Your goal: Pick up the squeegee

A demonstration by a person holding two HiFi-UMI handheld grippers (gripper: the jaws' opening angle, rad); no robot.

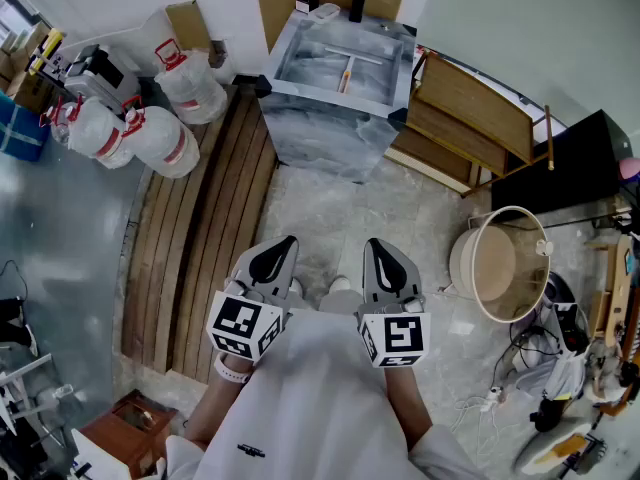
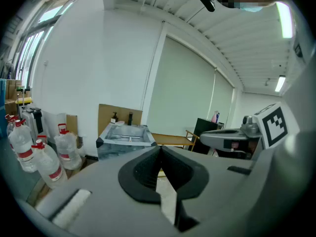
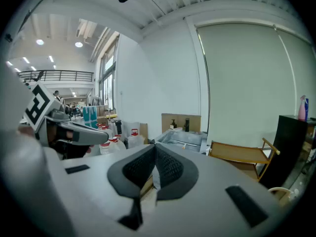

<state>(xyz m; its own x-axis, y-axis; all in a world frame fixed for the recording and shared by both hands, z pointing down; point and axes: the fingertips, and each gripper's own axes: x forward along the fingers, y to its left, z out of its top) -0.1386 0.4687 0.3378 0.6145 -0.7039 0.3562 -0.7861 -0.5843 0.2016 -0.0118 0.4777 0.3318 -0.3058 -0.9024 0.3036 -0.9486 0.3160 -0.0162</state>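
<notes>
Head view: the left tool [image 1: 281, 247] and the right tool [image 1: 377, 249] are held side by side close to the body, above the stone floor [image 1: 330, 208]. Both are closed and empty. The squeegee [image 1: 346, 68] lies near the middle of the steel basin [image 1: 300, 118] ahead, its orange handle pointing toward the near rim. It is well apart from both tools, which probably sit tucked in because the reach has not begun.

Left gripper view: the left tool [image 2: 160, 149] has its jaws pressed together with nothing between them. The basin [image 2: 106, 141] stands beyond the tips, with water bottles [image 2: 47, 164] to its left.

Right gripper view: the right tool [image 3: 154, 149] also has its jaws together, with nothing in them. It aims roughly at the basin [image 3: 170, 143], where the squeegee [image 3: 183, 145] shows faintly. A wooden frame [image 3: 242, 154] stands just beside the basin's right edge.
</notes>
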